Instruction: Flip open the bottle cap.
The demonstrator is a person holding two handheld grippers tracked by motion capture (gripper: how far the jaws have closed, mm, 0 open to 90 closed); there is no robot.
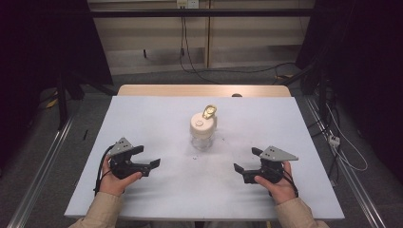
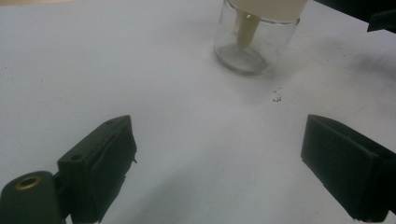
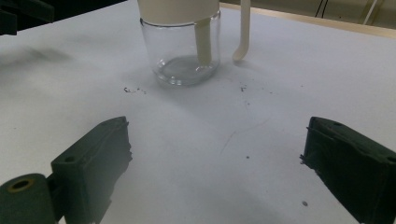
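Glass: one clear glass jar [image 1: 203, 138] stands upright at the middle of the white-covered desk [image 1: 142, 118], empty as far as I can see, capped by a cream lid [image 1: 201, 125] with a gold clasp [image 1: 209, 111] flipped up above it.
Lid detail: a cream strap [image 3: 242, 32] curls down just beside the jar, its tip hanging near the desk.
Left gripper [image 1: 148, 157]: near side of the jar and off to its left, well apart from it; jaws spread wide, nothing between them, low over the desk.
Right gripper [image 1: 247, 160]: near side of the jar, off to its right, well apart; jaws likewise wide open and empty.
Aim: both pairs of jaws angle inward toward the jar, so it looks to me like a reach is being set up!
Crumbs: a few dark specks [image 2: 277, 98] lie on the desk just in front of the jar.
Doing it well: I'd bring one gripper in to clamp the glass body low and square, since smooth glass may slip; then let the other take the lid or clasp. Come in level, keep clear of the dangling strap, and close gently.
Count: one jar, one lid, one clasp, one strap, two grippers, two hands, one desk.
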